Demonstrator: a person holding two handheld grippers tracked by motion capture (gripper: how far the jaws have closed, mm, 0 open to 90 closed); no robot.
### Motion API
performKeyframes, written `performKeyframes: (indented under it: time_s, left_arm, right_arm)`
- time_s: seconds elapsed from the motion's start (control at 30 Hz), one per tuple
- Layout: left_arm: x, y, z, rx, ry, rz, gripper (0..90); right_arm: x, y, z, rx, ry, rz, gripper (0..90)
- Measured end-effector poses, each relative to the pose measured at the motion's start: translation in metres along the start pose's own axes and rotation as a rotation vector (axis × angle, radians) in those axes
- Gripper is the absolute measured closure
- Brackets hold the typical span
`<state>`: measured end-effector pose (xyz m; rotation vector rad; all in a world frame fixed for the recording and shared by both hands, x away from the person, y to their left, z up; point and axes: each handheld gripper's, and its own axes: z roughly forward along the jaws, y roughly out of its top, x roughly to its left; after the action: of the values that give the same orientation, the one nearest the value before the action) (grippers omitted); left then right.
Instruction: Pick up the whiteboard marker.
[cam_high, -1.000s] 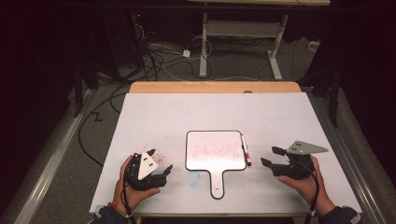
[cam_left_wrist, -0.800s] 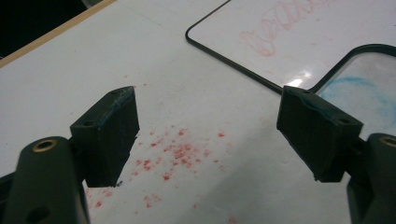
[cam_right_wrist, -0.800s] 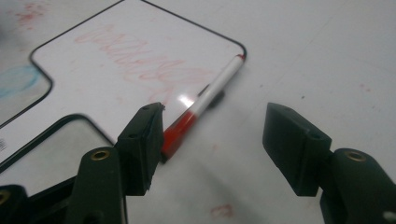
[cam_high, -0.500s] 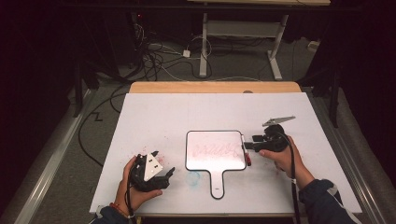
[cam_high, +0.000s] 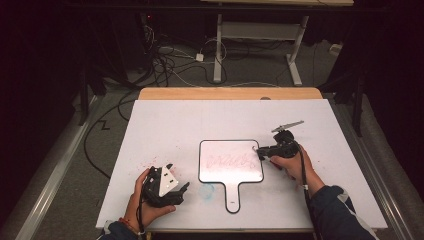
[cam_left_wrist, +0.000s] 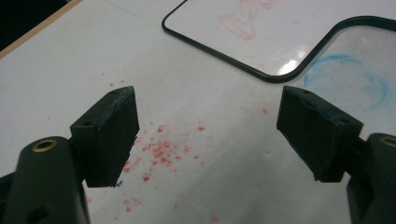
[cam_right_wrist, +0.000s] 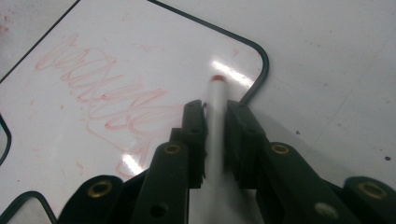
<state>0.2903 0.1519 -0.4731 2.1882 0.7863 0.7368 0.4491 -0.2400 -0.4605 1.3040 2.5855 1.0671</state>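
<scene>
My right claw (cam_right_wrist: 215, 135) is squeezed tight on a white marker (cam_right_wrist: 215, 121) with a red tip. The tip hangs over the upper right corner of the small whiteboard (cam_high: 230, 161) in the middle of the high view. Red scribbles (cam_right_wrist: 100, 93) cover the board. My left claw (cam_left_wrist: 205, 135) is wide open, holding nothing, low on the left of the table (cam_high: 170, 125), above red specks (cam_left_wrist: 161, 151).
</scene>
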Motion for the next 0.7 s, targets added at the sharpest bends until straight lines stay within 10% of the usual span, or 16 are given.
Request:
performKeyframes:
  time_s: [0.27,0.53,0.7]
  left_arm:
    - [-0.001,0.003,0.001,-0.032,-0.040,-0.003,21.7]
    - [0.002,0.043,0.012,-0.216,-0.243,-0.171,24.3]
    - [-0.005,0.069,0.028,-0.245,-0.325,-0.212,26.0]
  right_arm:
    - [0.006,0.001,-0.007,-0.025,0.027,-0.033,81.4]
    - [0.047,0.009,-0.033,-0.230,0.067,-0.130,81.4]
    - [0.074,0.007,-0.030,-0.324,0.117,-0.169,81.4]
